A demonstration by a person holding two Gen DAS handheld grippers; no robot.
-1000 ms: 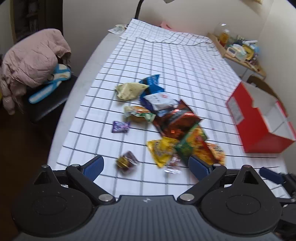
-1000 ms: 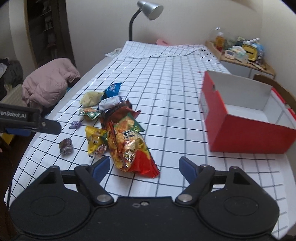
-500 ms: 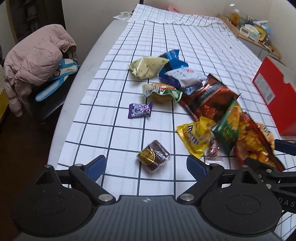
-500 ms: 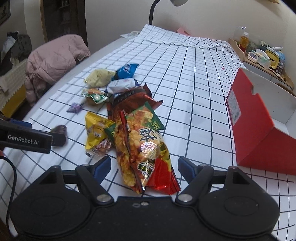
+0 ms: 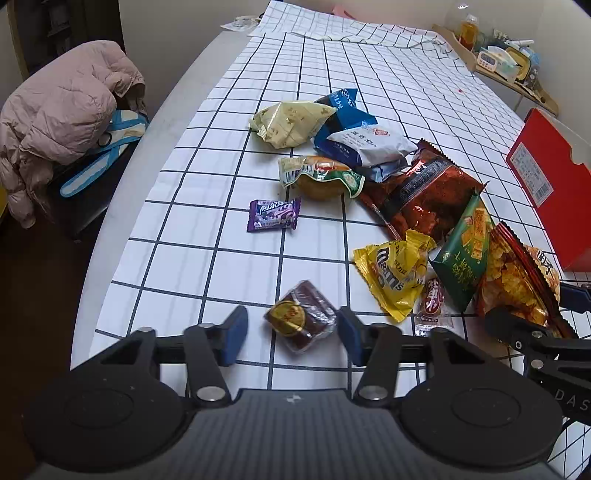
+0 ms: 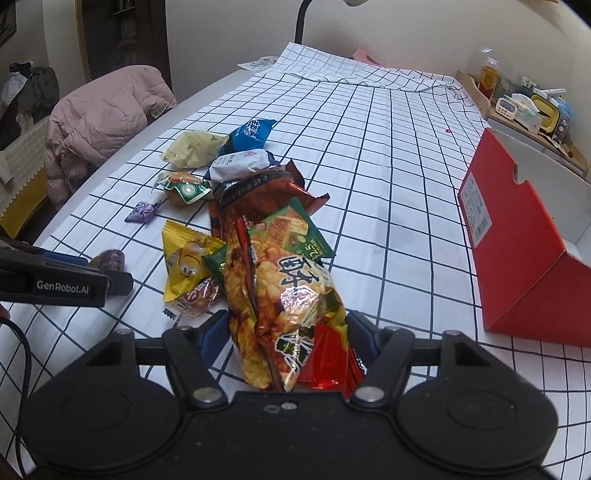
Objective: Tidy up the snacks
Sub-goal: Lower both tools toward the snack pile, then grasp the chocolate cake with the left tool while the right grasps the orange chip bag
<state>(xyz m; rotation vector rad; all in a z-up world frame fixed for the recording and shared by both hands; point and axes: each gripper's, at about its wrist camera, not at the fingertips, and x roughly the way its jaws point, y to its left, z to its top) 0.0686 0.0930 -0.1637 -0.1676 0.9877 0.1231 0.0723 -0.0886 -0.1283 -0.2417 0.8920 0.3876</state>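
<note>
Several snack packs lie in a heap on the checked tablecloth (image 5: 229,158). My left gripper (image 5: 293,330) is open, its blue pads either side of a small brown cake with a gold seal (image 5: 301,321), with small gaps left. My right gripper (image 6: 286,334) is open around the near end of a long red and yellow crisp bag (image 6: 284,302); its pads sit close to the bag's sides. A yellow candy bag (image 5: 395,273), a green cracker bag (image 5: 465,254), a dark red bag (image 5: 424,192) and a purple candy (image 5: 272,214) lie nearby. The red box (image 6: 517,236) stands open at the right.
A pink jacket (image 5: 55,110) hangs on a chair left of the table. A shelf with small items (image 6: 528,107) runs along the far right wall. A lamp stem (image 6: 301,18) rises at the table's far end. The table's left edge (image 5: 122,192) is near the snacks.
Both grippers have moved forward and down. The left one now straddles the brown cake and its jaws have narrowed. The right one now straddles the crisp bag's near end.
</note>
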